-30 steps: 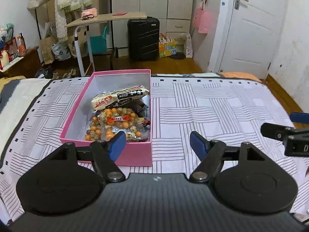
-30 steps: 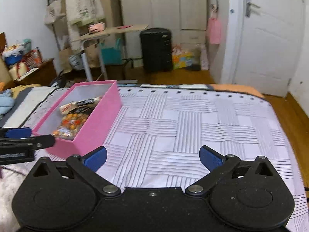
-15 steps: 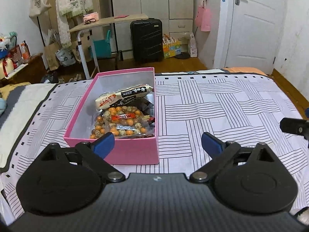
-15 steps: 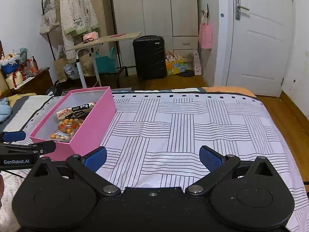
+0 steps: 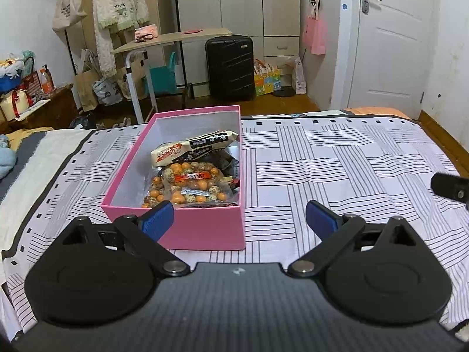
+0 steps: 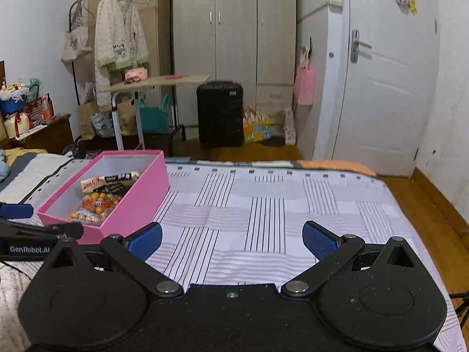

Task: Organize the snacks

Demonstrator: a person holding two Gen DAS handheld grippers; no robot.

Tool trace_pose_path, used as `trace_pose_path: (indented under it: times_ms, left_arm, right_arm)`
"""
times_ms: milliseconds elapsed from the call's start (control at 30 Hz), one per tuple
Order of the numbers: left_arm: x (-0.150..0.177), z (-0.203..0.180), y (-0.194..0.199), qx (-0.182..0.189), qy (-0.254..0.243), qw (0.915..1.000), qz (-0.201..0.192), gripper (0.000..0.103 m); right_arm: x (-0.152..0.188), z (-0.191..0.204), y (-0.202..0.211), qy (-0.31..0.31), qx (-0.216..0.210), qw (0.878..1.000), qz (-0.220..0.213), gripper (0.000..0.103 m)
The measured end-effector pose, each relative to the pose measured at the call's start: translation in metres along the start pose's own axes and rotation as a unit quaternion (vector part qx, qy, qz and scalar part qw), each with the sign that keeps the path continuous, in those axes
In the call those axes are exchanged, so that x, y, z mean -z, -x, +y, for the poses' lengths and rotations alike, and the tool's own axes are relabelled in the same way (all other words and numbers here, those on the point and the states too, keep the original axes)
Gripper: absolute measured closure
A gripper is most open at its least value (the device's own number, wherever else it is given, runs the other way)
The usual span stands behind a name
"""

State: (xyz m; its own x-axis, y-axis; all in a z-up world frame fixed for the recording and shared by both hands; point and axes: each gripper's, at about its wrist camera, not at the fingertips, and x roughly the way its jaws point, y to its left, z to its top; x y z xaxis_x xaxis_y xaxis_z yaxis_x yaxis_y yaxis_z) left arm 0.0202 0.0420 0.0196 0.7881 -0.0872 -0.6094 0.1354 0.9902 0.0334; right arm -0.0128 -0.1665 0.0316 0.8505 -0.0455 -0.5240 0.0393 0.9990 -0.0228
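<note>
A pink box [image 5: 205, 228] [image 6: 137, 202] rests on the striped bedspread [image 5: 337, 161]. Inside it lie a clear bag of orange and speckled balls [image 5: 187, 183] [image 6: 96, 204] and a white and black snack packet [image 5: 195, 148] [image 6: 110, 180] on darker wrappers. My left gripper [image 5: 239, 220] hovers just in front of the box's near wall, open, with nothing between its blue pads. The right gripper [image 6: 231, 239] is over the bare spread to the right of the box, open and empty. Its tip [image 5: 450, 186] shows at the right edge of the left wrist view.
Beyond the bed's foot stand a black suitcase [image 5: 230, 67], a small wheeled table [image 5: 170, 39], a clothes rack [image 6: 117, 44], wardrobes and a white door [image 5: 390, 47]. A dark side cabinet [image 6: 44, 135] with bags is at the left. Wooden floor [image 6: 433, 214] runs along the bed's right side.
The left gripper's jaws have spread wider and it has drawn back a little from the pink box. The right gripper has tilted up, so more of the room shows.
</note>
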Motion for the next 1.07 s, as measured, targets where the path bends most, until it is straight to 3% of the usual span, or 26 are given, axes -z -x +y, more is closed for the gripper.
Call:
trace_pose_path:
  times_ms: [633,1067]
  left_arm:
    - [0.0026,0.0013,-0.0008,-0.008,0.004,0.9999,0.013,0.005]
    - [0.0038,0.0023,0.0029,-0.022,0.001,0.9998,0.001,0.002]
  right_arm:
    - [0.0013,-0.0029,-0.0062,-0.006,0.015,1.0,0.017,0.0]
    - [0.0021,-0.0072,-0.0077,-0.009,0.016,1.0,0.025,0.0]
